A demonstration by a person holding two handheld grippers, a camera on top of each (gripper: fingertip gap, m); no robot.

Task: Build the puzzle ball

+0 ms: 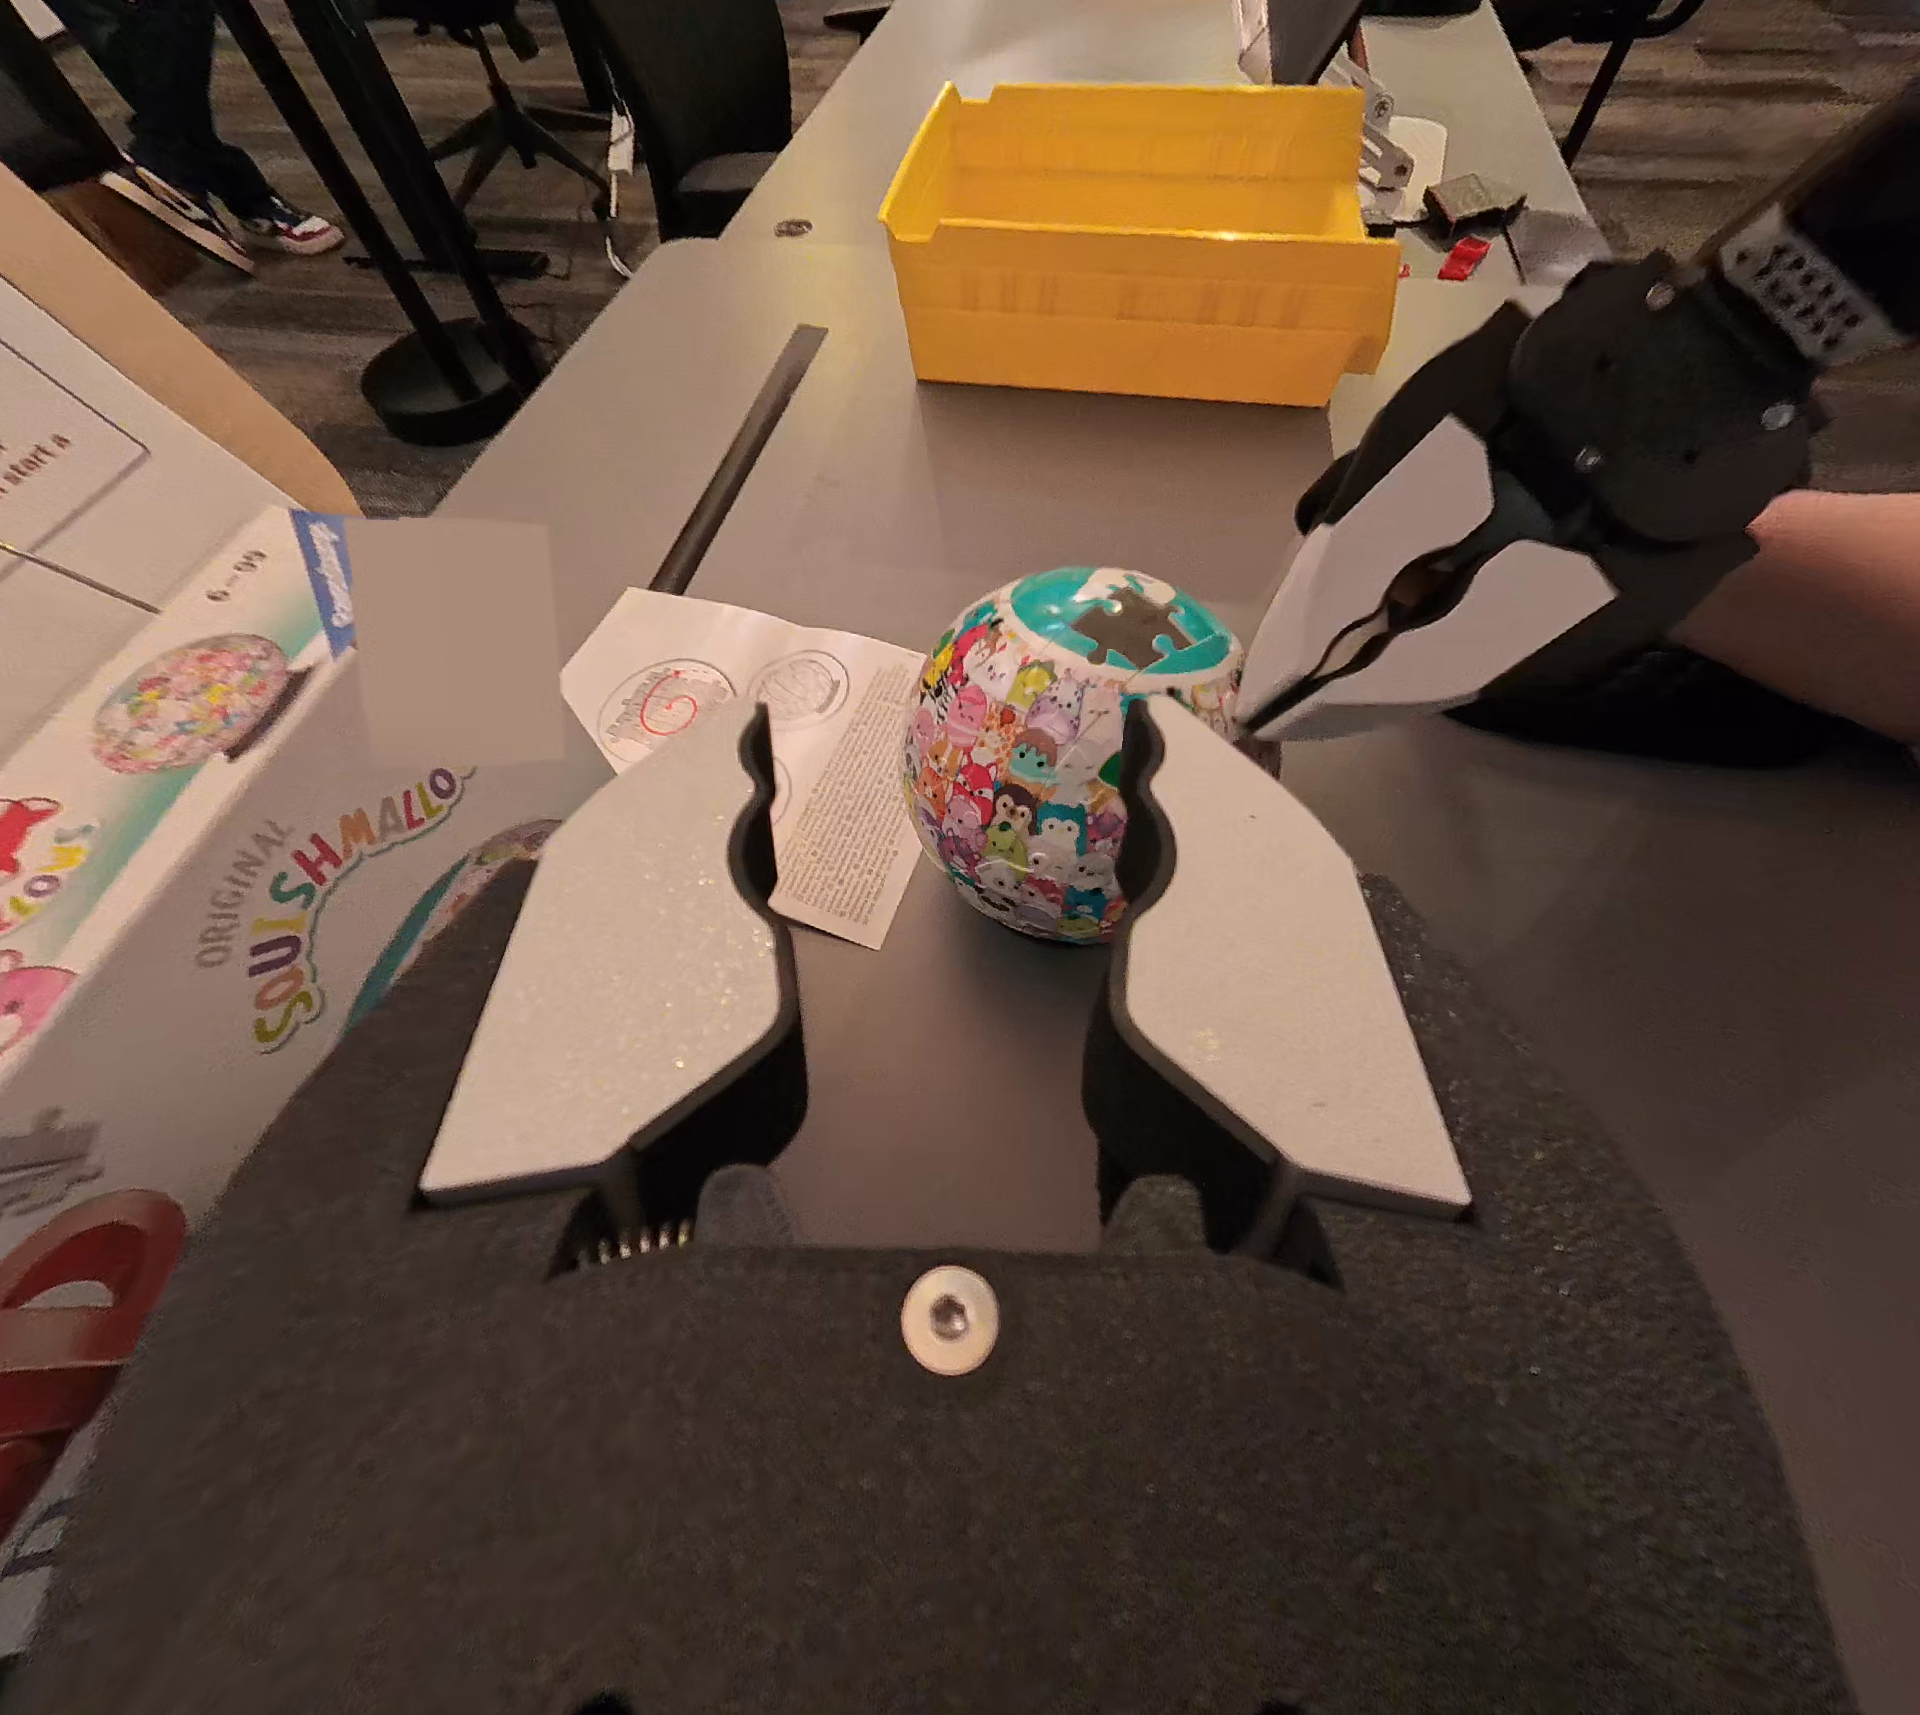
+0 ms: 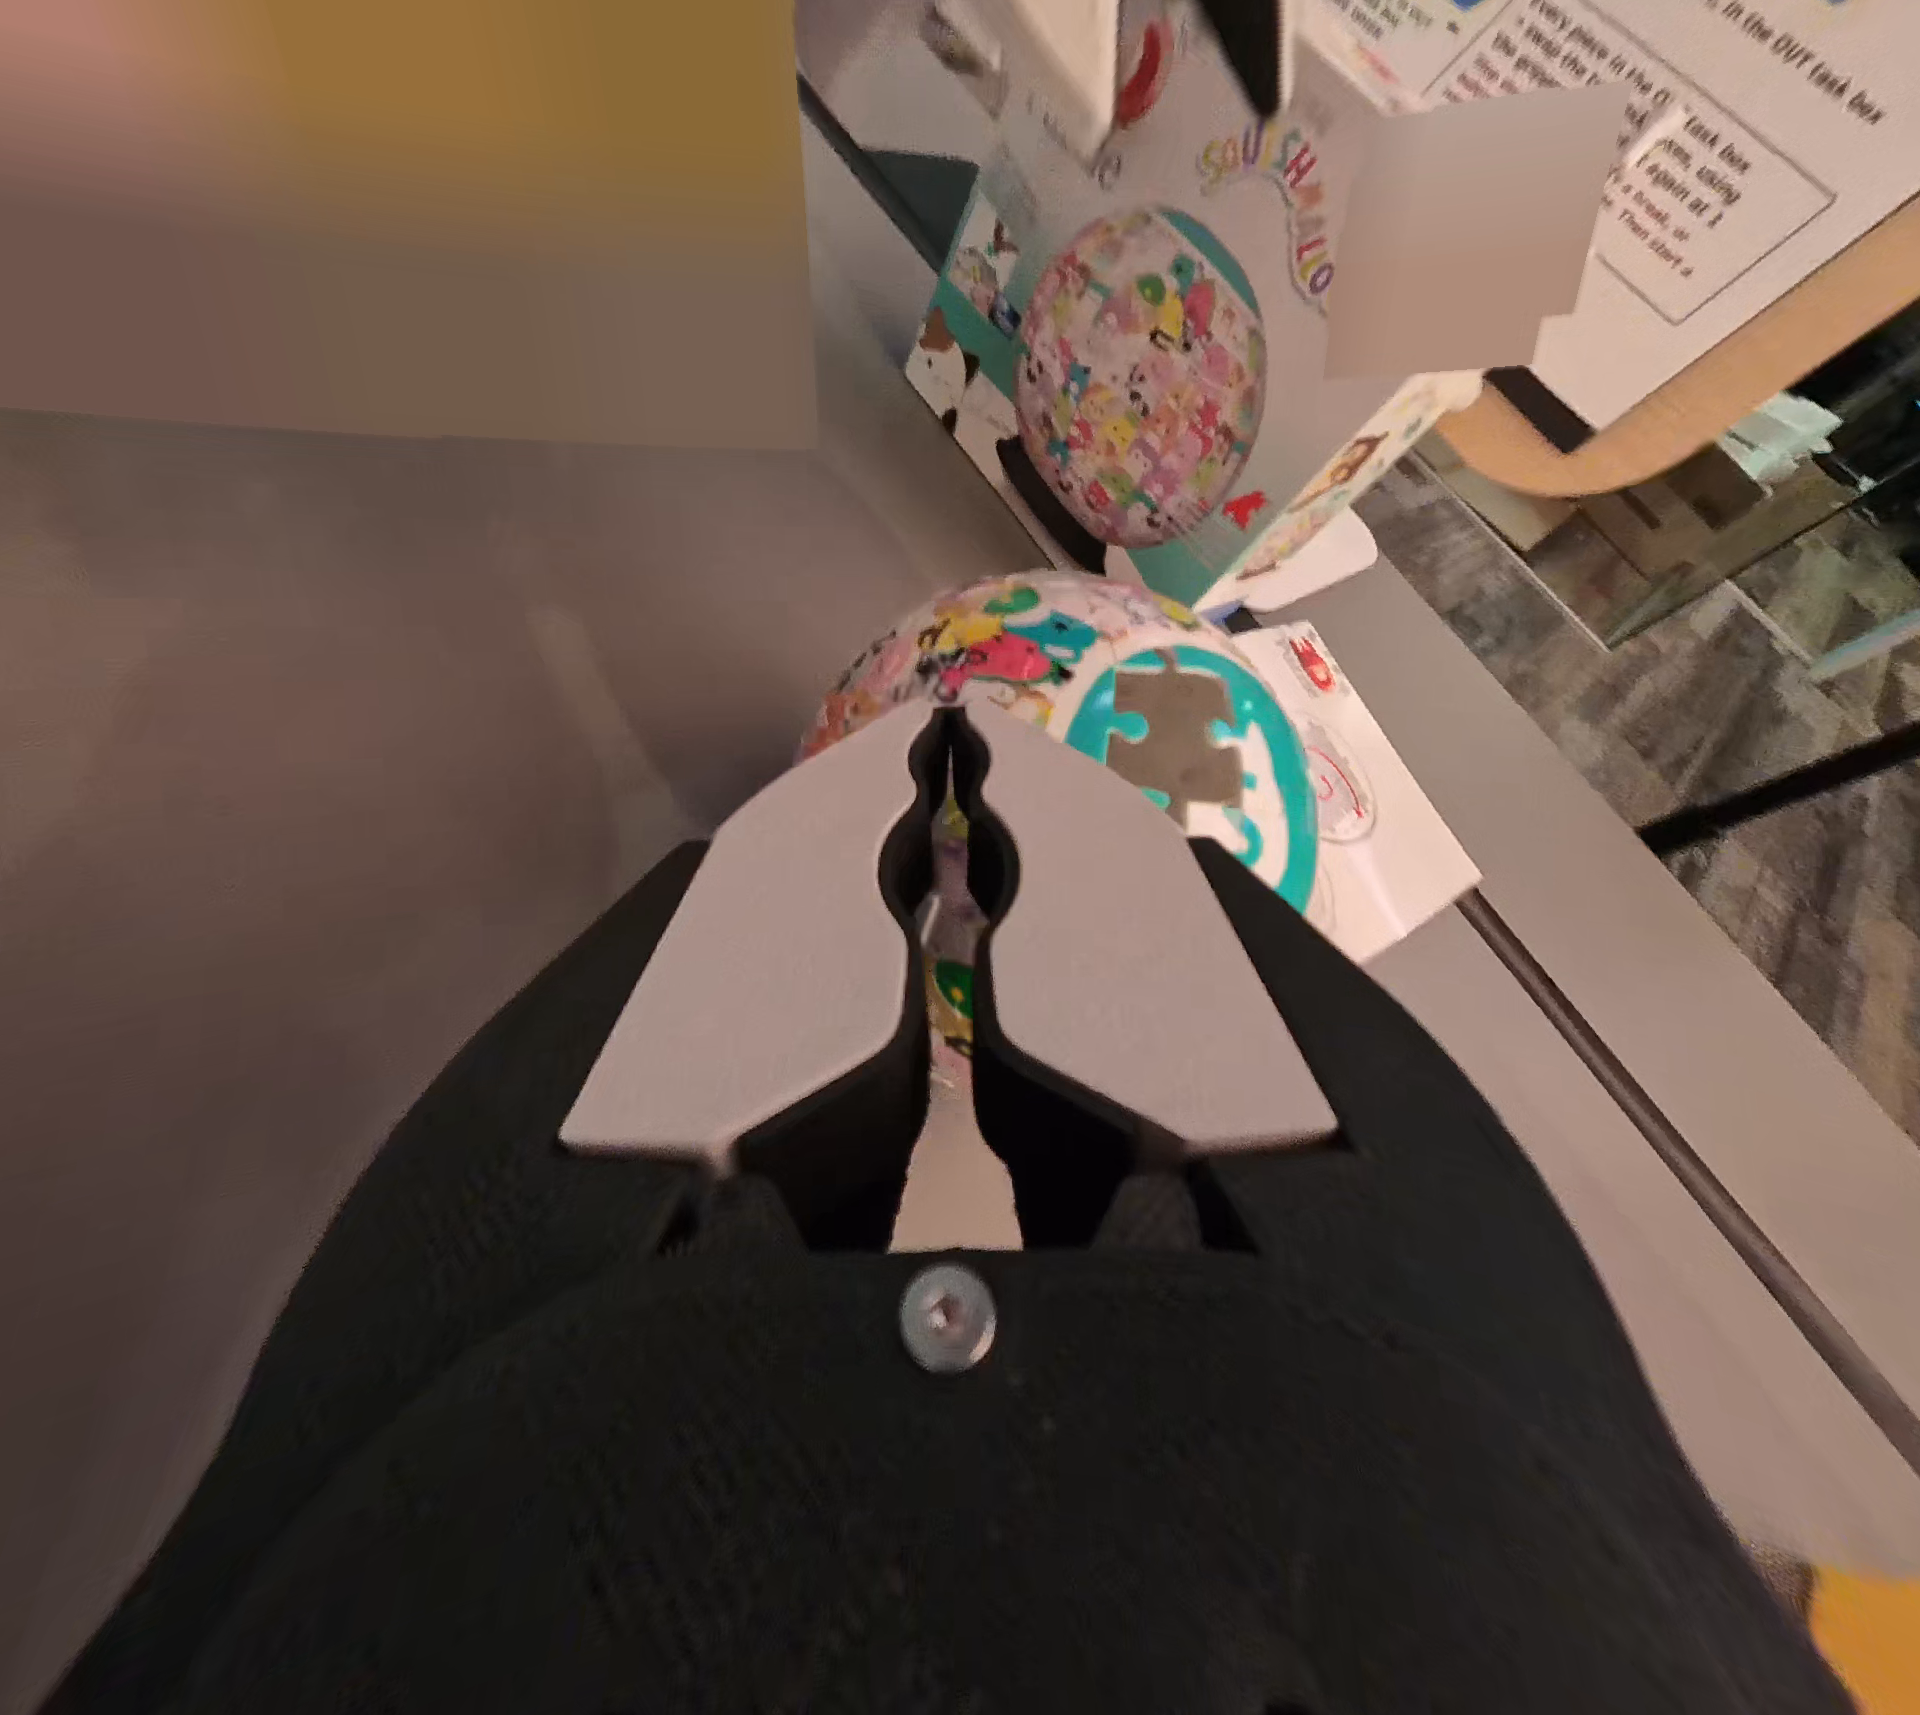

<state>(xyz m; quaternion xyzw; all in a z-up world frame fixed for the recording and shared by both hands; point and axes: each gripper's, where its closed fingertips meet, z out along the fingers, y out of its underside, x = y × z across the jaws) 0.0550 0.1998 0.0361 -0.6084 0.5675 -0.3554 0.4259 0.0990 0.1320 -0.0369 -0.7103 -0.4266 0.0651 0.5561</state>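
- Puzzle ball (image 1: pixel 1023 782) sits on the grey worktop (image 1: pixel 1558 990), w/ a puzzle-shaped hole (image 1: pixel 1127 629) in its teal top.
- Left gripper (image 1: pixel 951 818): fingers wide apart, nothing in them, right finger tip just by the ball.
- Right gripper (image 2: pixel 948 730): fingers almost together, tips at the ball's side; can't tell if they pinch a piece.
- Paper sheet (image 1: pixel 727 689) lies under the ball, box (image 1: pixel 208 782) on the left, yellow bin (image 1: pixel 1132 242) behind.

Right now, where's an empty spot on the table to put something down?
The widest bare grey table lies between the puzzle ball and the yellow bin. More bare table shows to the right of the left claw. It is crowded beside the ball: the instruction sheet, the puzzle box and the right claw press close.
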